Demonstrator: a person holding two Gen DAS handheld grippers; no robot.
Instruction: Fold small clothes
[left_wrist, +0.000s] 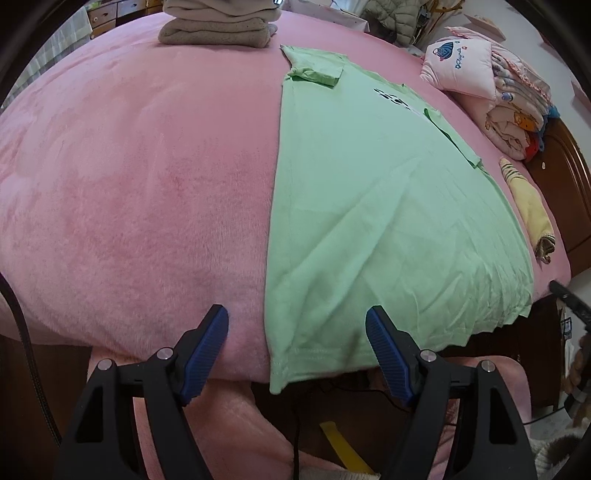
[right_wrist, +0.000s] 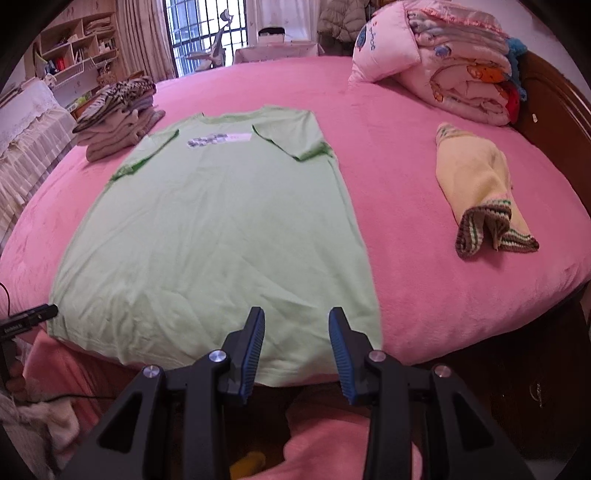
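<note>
A light green T-shirt (left_wrist: 369, 206) lies flat on the pink bed (left_wrist: 129, 184), sleeves folded in over the body and hem at the near edge. In the left wrist view my left gripper (left_wrist: 295, 314) stands open just above the shirt's near left hem corner, one finger over the blanket and the other over the cloth. In the right wrist view the T-shirt (right_wrist: 221, 221) stretches away from me, and my right gripper (right_wrist: 296, 314) hovers open over the hem near its right corner. Nothing is pinched in either gripper.
A stack of folded clothes (right_wrist: 118, 114) sits at the far left of the pink bed (right_wrist: 406, 184). A rolled pink quilt (right_wrist: 443, 62) lies by the wooden headboard (right_wrist: 554, 110). A yellow knitted garment (right_wrist: 476, 192) lies to the right of the shirt.
</note>
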